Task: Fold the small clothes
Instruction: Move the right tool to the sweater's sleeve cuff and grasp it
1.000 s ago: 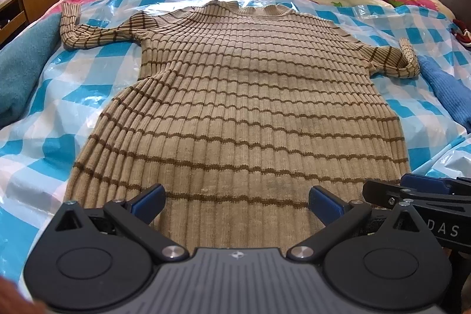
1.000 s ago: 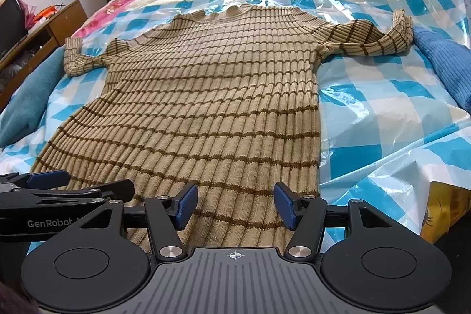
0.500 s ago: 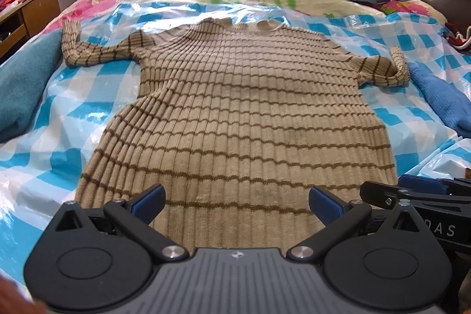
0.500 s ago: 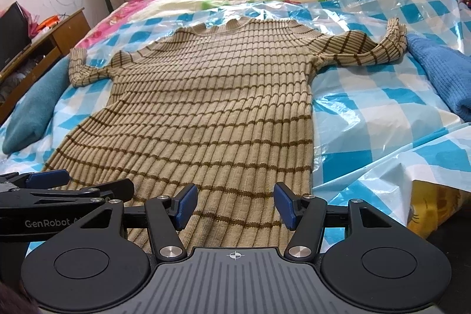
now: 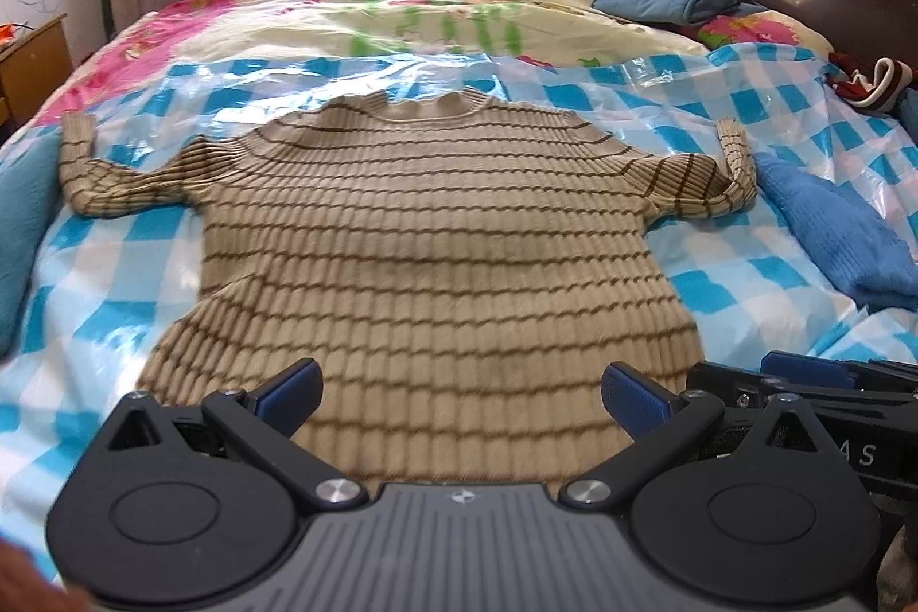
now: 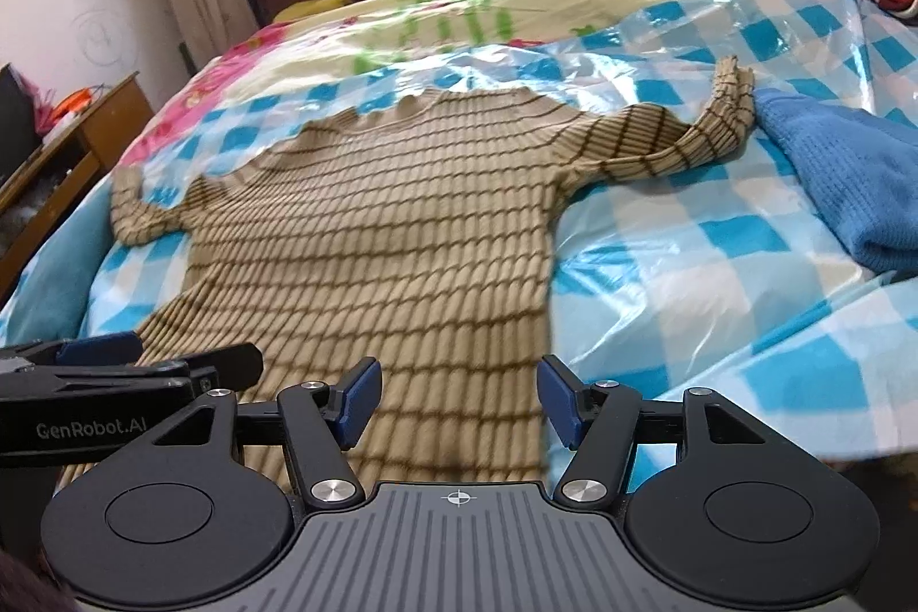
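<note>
Flat: sweater (image 5: pixel 424 262), both grippers apart

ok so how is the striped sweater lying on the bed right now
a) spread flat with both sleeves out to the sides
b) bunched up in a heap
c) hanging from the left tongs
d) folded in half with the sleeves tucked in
a: the sweater lies flat on the checked plastic sheet, one sleeve out to each side, and both the left tongs and right tongs are open, holding nothing.
</note>
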A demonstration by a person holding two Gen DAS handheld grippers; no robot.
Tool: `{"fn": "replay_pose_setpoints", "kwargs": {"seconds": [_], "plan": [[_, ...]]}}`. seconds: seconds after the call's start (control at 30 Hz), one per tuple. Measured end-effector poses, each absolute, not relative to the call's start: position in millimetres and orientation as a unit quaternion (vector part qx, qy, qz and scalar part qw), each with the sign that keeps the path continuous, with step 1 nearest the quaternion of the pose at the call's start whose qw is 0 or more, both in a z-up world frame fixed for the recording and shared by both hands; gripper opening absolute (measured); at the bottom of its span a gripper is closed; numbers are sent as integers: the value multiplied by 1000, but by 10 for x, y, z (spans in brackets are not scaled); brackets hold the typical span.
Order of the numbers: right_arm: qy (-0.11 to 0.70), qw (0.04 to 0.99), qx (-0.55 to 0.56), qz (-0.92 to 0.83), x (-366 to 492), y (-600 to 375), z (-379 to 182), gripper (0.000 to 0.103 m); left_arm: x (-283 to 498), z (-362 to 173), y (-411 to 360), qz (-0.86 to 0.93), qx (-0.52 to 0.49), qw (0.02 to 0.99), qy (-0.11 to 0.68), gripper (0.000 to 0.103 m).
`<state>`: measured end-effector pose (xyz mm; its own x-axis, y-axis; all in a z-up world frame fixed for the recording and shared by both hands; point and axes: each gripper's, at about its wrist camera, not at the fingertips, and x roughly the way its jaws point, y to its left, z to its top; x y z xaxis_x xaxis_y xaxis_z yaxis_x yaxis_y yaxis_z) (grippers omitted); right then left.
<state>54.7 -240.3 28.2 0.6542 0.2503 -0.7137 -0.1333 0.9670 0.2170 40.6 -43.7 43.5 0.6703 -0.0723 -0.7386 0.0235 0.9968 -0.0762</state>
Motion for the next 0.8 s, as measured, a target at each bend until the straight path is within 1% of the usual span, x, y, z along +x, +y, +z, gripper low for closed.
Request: {"fn": "replay_pose_setpoints", "kwargs": {"seconds": [0.23,0.8], "plan": [[405,906,82,91,861,-2526,272,60,730,349,-522,-30,-34,909,414,103],[427,896,78,90,1242,-2523,109,60,1115,139,-504,-19,-45,898,438,103]]}}
